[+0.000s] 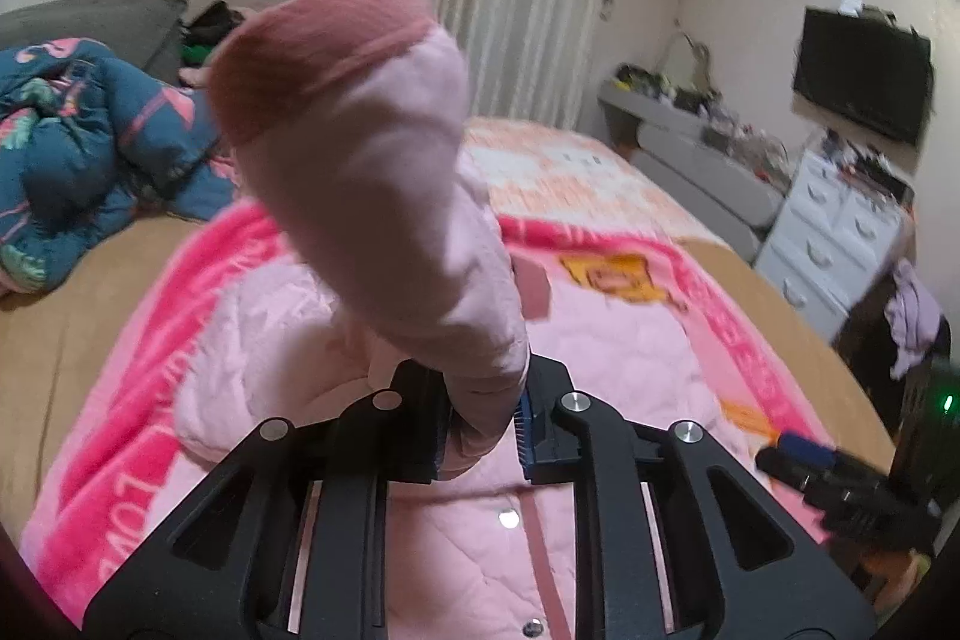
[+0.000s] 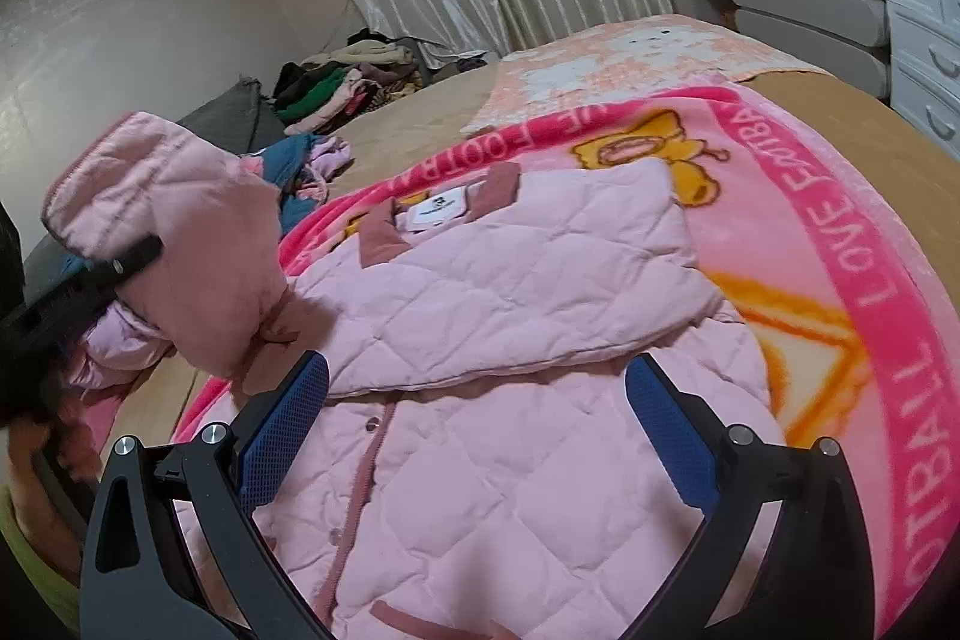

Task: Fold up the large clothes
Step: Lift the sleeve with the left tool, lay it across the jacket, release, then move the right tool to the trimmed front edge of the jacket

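Observation:
A pink quilted jacket (image 2: 492, 448) lies on a pink blanket (image 2: 852, 280) on the bed, collar away from me, its right sleeve (image 2: 540, 280) folded across the chest. My left gripper (image 1: 480, 430) is shut on the left sleeve (image 1: 372, 160) and holds it up above the jacket (image 1: 456, 538), cuff end raised. The same lifted sleeve (image 2: 174, 244) and left gripper (image 2: 78, 292) show at the left of the right wrist view. My right gripper (image 2: 477, 430) is open and empty just above the jacket's front; it also shows in the left wrist view (image 1: 840, 478).
A blue patterned quilt (image 1: 78, 148) is bunched at the bed's head. A pile of clothes (image 2: 348, 88) lies by the curtain. A white drawer unit (image 1: 834, 238), a grey desk (image 1: 678, 124) and a wall television (image 1: 864, 76) stand past the bed's right side.

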`<state>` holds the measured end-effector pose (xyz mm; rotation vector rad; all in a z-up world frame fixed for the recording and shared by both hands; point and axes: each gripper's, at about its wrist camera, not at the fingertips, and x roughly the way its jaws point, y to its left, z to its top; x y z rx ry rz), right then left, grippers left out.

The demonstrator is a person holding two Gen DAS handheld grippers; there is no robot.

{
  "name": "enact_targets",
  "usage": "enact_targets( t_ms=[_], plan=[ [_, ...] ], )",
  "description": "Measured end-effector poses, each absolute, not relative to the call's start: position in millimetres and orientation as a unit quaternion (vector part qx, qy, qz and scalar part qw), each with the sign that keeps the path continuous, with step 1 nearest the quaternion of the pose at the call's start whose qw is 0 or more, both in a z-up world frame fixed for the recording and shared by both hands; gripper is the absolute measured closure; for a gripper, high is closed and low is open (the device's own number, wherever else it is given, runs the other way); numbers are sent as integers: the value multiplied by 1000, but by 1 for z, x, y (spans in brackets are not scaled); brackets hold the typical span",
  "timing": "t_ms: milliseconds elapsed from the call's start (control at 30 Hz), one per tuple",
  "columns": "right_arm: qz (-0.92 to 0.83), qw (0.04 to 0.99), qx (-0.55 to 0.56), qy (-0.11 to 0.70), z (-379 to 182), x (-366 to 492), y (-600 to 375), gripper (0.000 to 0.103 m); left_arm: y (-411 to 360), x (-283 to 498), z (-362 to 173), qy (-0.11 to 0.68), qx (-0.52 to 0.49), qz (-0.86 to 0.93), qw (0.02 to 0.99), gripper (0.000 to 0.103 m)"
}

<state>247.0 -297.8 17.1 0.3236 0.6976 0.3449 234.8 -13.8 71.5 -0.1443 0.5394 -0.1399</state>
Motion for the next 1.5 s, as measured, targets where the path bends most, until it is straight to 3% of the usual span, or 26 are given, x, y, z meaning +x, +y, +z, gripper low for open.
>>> enact_targets(
  t_ms=[233, 300, 367, 467, 600, 633, 833, 1233, 1500],
  plan=[
    [149, 913, 168, 342, 16, 244, -312, 4, -47, 247, 33, 317, -40, -114, 941, 81],
    [144, 913, 173, 341, 17, 243, -317, 4, -59, 251, 24, 333, -20, -124, 934, 70],
    [138, 913, 177, 341, 18, 243, -322, 4, -70, 252, 15, 347, -1, -131, 929, 49],
    [129, 915, 183, 336, 22, 241, -329, 4, -84, 250, 3, 377, 38, -141, 914, 28],
    [122, 917, 187, 330, 26, 240, -334, 4, -91, 239, -3, 381, 75, -149, 909, 17],
    [121, 917, 187, 330, 26, 241, -334, 4, -88, 236, -2, 382, 62, -162, 908, 9],
    [131, 914, 189, 335, 30, 242, -326, 4, -61, 228, 18, 369, 0, -152, 917, 9],
    [189, 894, 198, 355, 36, 236, -314, 4, 1, 209, 72, 368, -1, 13, 930, 9],
    [177, 871, 220, 402, 3, 246, -304, 4, 30, 198, 100, 362, -23, 58, 930, 9]
  ],
)
